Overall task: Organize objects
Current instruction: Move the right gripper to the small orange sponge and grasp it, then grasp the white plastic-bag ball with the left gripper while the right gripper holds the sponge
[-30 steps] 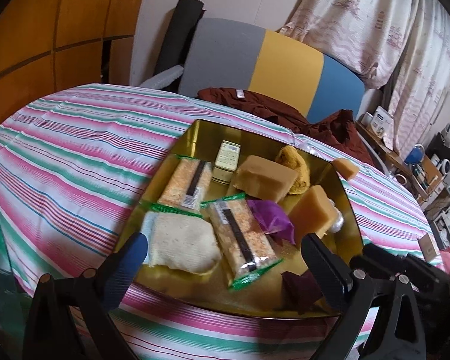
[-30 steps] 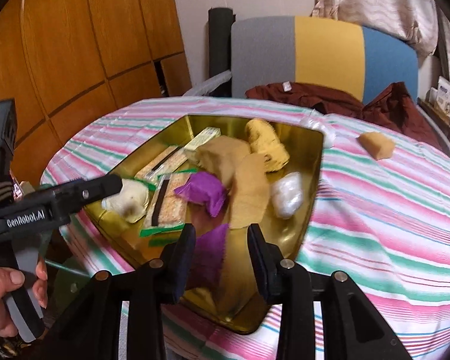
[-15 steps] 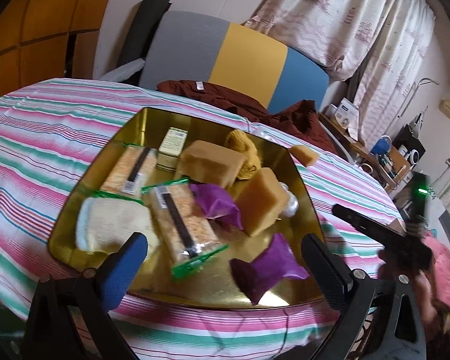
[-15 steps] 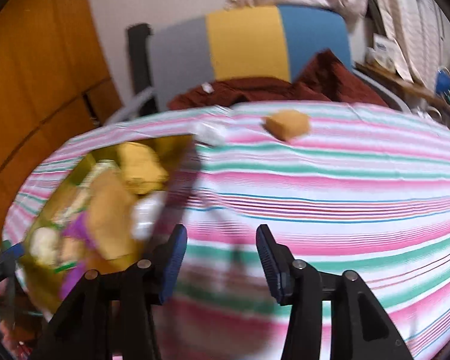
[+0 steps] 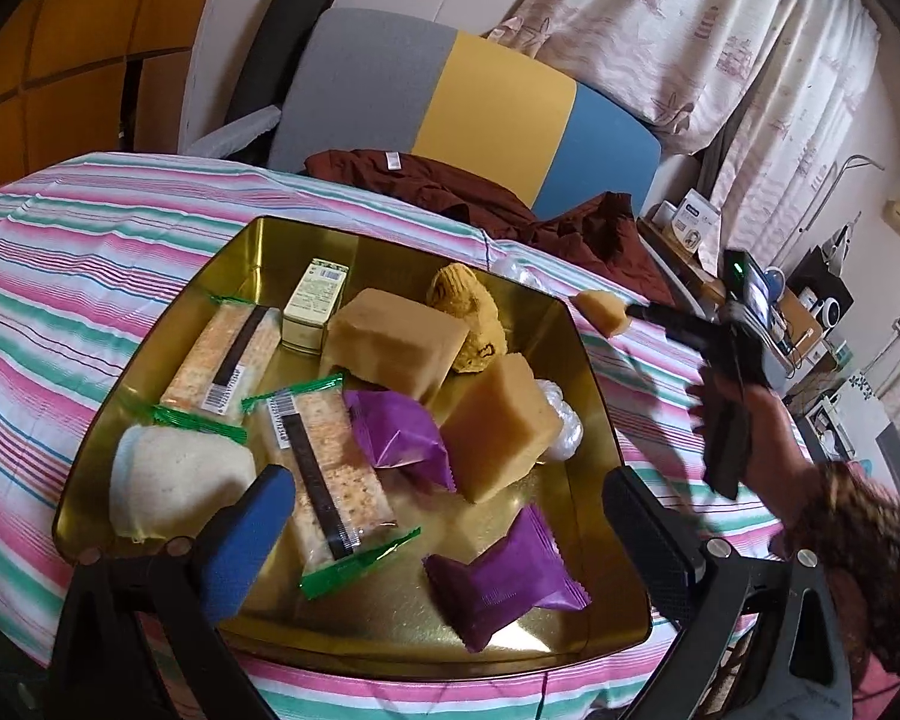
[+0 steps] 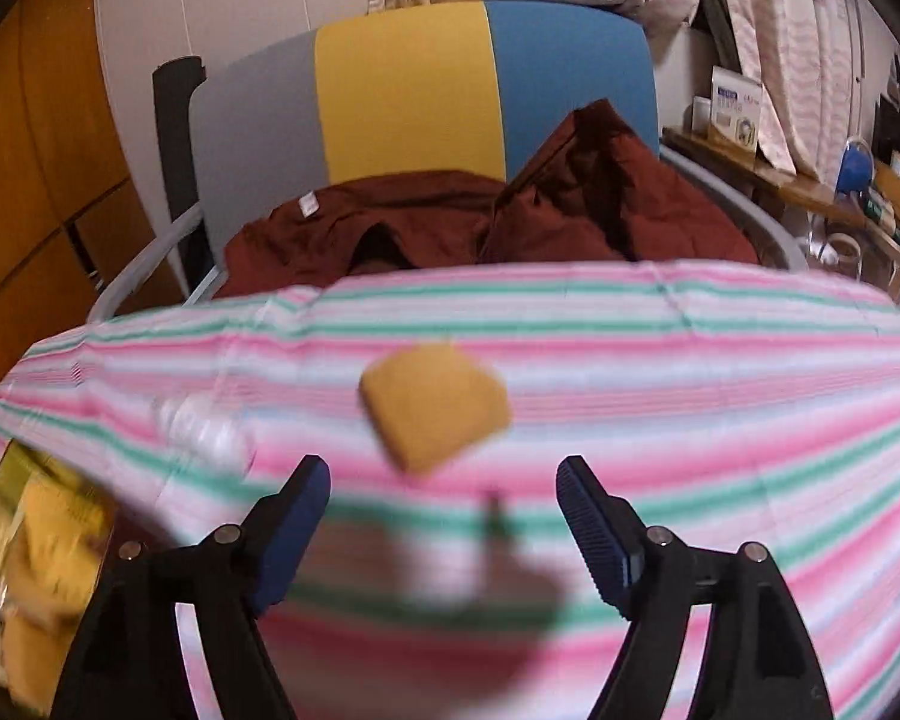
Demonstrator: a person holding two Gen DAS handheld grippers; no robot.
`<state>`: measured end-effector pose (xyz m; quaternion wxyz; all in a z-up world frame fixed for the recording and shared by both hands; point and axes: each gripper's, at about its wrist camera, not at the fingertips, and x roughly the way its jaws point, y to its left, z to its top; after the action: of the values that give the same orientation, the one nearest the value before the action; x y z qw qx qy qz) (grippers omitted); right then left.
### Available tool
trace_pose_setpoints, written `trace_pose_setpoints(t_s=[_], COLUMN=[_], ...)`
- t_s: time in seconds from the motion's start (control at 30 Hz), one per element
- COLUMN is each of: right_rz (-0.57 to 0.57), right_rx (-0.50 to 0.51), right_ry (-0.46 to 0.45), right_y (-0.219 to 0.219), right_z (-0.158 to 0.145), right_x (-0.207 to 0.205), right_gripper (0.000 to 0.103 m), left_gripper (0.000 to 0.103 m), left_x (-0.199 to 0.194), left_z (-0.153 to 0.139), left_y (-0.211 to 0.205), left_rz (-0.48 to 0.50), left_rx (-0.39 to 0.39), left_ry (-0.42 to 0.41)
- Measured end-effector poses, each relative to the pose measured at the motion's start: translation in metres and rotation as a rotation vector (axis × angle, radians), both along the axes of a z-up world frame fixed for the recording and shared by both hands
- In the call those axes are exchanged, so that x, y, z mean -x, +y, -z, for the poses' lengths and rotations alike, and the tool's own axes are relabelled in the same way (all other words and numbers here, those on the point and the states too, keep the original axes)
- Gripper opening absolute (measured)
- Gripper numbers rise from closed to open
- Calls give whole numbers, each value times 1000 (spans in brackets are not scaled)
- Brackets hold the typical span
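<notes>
Left wrist view: your left gripper point(image 5: 444, 510) hovers wide open and empty over the gold tray point(image 5: 600, 396), ready for the snacks sorted there. Right wrist view: your right gripper point(image 6: 444, 501), jaws opening with nothing between them, lines up on the stray yellow sponge point(image 6: 435, 411) lying on the striped tablecloth point(image 6: 690, 372), outside the tray.

gold tray point(image 5: 588, 354), purple packets point(image 5: 504, 582), tan sponge point(image 6: 435, 405), pink-green-white striped tablecloth point(image 6: 660, 372), grey-yellow-blue chair point(image 5: 486, 96)

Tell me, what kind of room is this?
Probably a lived-in room at home: a striped cloth covers the table, a garment lies on a chair, and curtains hang by cluttered shelves.
</notes>
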<state>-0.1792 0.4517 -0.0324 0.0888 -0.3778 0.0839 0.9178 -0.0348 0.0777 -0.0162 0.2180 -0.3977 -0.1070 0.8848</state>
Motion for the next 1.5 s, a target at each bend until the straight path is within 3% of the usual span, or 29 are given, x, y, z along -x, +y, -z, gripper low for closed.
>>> trace_pose_setpoints(t_s=[0.17,0.5,0.53,0.63,0.9,1.03,1.17,1.33,1.5], right_rz=[-9,-60,-61,-52,69,151,245,274,279], right_rx=[-18,-40,-34,-9,-5,-84,-146,-87,-67], right_ry=[-20,-72,-74,-38,-20,-35,-37,-80,-64], right_y=[6,3,3,8,22,26,33,48,49], right_z=[12,38,39,35,32,29,27,40,45], right_x=[36,56,56,50,9,-23,-44,-43,-48], right_gripper=[80,77,69,65,63,63,63,63,64], left_gripper=[103,103,103,103,103,103,103,103,103], left_x=[5,8,8,8,27,54,100,168,215], left_z=[3,-1,-2,-5,-29,-49,-57,-44,-15], left_y=[1,11,12,18,52,82,123,178,221], left_rz=[-7,11,16,28,87,125,167,190,204], left_rx=[28,51,53,60,61,60,91,168,264], left_ry=[-16,-20,-19,-10,34,80,75,-17,-101])
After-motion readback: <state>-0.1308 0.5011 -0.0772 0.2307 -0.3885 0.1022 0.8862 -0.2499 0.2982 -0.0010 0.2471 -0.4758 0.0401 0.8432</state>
